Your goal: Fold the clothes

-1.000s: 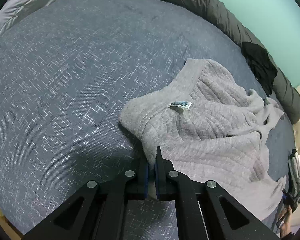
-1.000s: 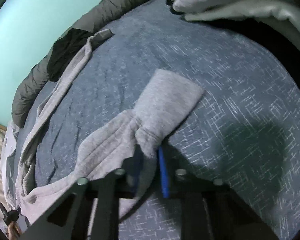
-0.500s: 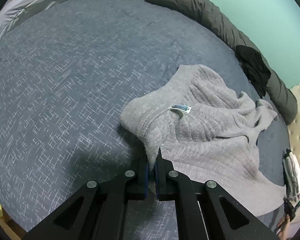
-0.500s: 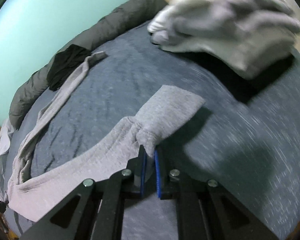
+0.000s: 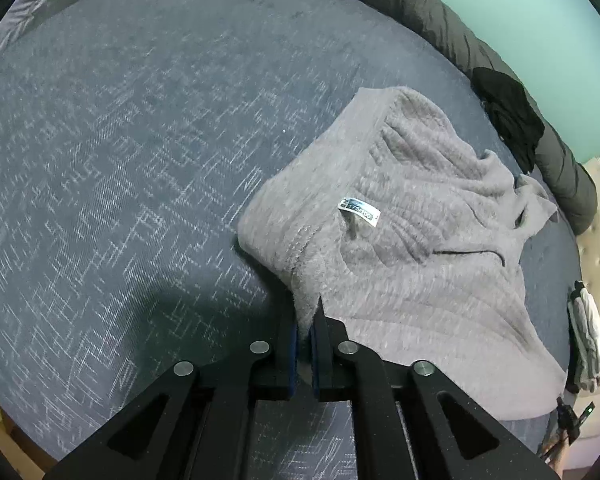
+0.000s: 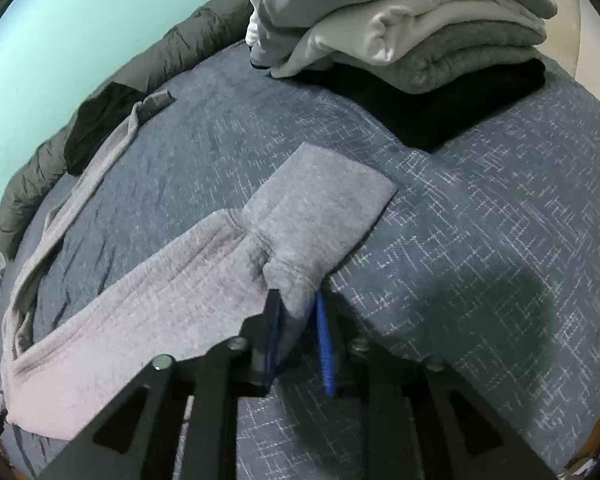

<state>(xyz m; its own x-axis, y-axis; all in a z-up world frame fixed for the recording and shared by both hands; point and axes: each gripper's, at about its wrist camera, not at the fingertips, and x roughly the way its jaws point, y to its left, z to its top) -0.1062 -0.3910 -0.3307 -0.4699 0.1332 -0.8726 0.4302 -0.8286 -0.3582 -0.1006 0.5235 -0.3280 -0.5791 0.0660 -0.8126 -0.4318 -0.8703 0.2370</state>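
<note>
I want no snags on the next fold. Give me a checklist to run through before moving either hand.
1. Left gripper shut on the grey trousers at the waistband: ok.
2. Right gripper holding the cuff: not ok, jaws opening, cloth between them.
3. Trousers flat: not ok, bunched near the black garment.
4. Bedspread bare for folding: ok.
5. Cuff apart from the folded stack: ok.

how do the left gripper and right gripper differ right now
The left gripper is clamped shut on the grey garment at its waistband end; the right gripper has its jaws opening, the garment's cuff loose between them. Both point down at the blue bedspread.
</note>
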